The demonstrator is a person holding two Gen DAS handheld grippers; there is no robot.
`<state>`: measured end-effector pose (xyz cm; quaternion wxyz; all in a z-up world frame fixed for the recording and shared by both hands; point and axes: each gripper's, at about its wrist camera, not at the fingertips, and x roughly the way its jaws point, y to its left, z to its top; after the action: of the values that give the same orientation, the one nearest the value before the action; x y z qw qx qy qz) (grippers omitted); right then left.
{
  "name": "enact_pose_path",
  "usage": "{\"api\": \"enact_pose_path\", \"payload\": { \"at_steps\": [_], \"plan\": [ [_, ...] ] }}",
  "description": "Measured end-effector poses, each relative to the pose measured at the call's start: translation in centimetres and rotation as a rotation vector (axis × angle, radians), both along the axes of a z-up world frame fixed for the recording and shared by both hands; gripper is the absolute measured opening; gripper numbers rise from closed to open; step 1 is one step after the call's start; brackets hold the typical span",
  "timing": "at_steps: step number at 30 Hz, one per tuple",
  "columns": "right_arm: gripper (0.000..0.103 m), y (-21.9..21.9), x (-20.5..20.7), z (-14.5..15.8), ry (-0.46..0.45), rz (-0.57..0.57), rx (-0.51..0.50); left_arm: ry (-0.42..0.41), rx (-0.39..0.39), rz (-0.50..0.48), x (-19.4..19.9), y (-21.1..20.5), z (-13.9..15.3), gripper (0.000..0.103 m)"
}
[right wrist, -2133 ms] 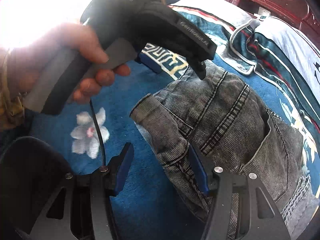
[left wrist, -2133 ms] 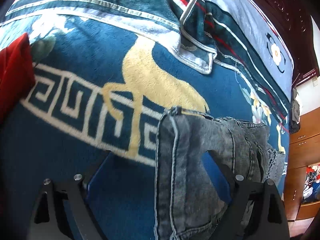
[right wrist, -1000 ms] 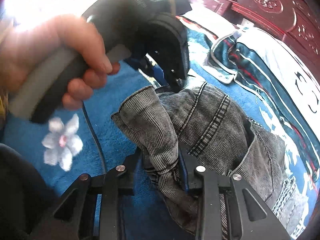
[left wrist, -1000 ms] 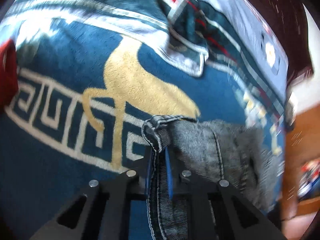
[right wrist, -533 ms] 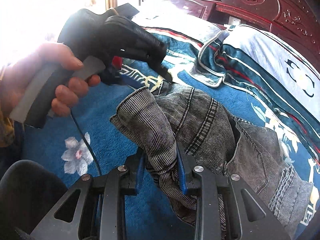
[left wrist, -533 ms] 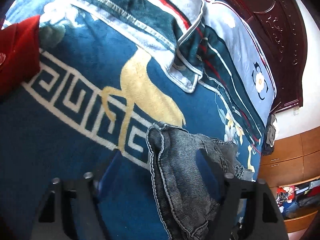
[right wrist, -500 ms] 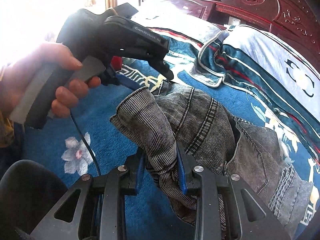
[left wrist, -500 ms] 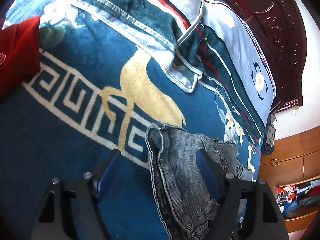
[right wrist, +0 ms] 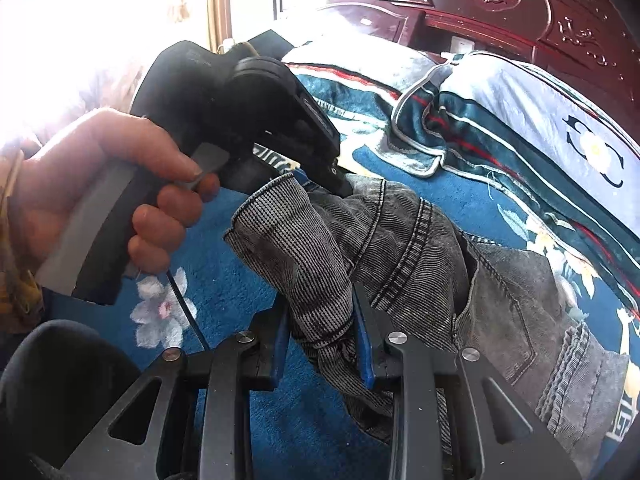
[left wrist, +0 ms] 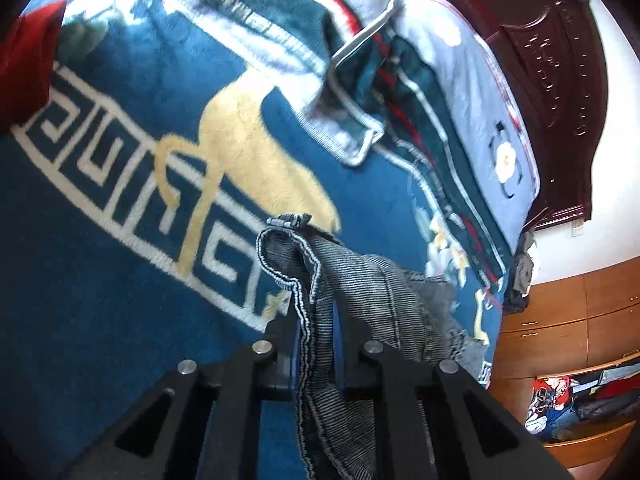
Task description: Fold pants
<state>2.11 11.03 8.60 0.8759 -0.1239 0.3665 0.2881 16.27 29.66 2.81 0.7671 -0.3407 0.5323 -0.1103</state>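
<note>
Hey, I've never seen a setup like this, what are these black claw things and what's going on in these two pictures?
They are hand-held grippers, one in each of a person's hands, each carrying a camera that looks along its two fingers. One picture is from the left gripper, the other from the right gripper. In the right view you also see the person's left hand on its handle. Both grippers are shut on the grey pants, each pinching an edge. The pants lie on a blue patterned blanket on a bed with a carved wooden headboard. A red cloth sits further off.
</note>
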Motion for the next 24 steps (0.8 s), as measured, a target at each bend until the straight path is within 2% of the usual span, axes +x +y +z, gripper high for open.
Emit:
{"api": "enact_pose_path", "payload": {
  "at_steps": [9,19,24],
  "plan": [
    [0.026,-3.3,-0.4,2.4,-0.001,-0.054,0.107,-0.098,0.023,-0.061,0.0,-3.5,5.2,0.013],
    [0.026,-8.8,-1.3,4.5,-0.003,-0.144,0.217,-0.182,0.062,-0.166,0.5,-10.4,10.4,0.013],
    [0.026,-11.1,-1.4,4.8,0.012,-0.186,0.259,-0.208,0.112,-0.220,0.4,-14.2,12.0,0.013]
  ]
}}
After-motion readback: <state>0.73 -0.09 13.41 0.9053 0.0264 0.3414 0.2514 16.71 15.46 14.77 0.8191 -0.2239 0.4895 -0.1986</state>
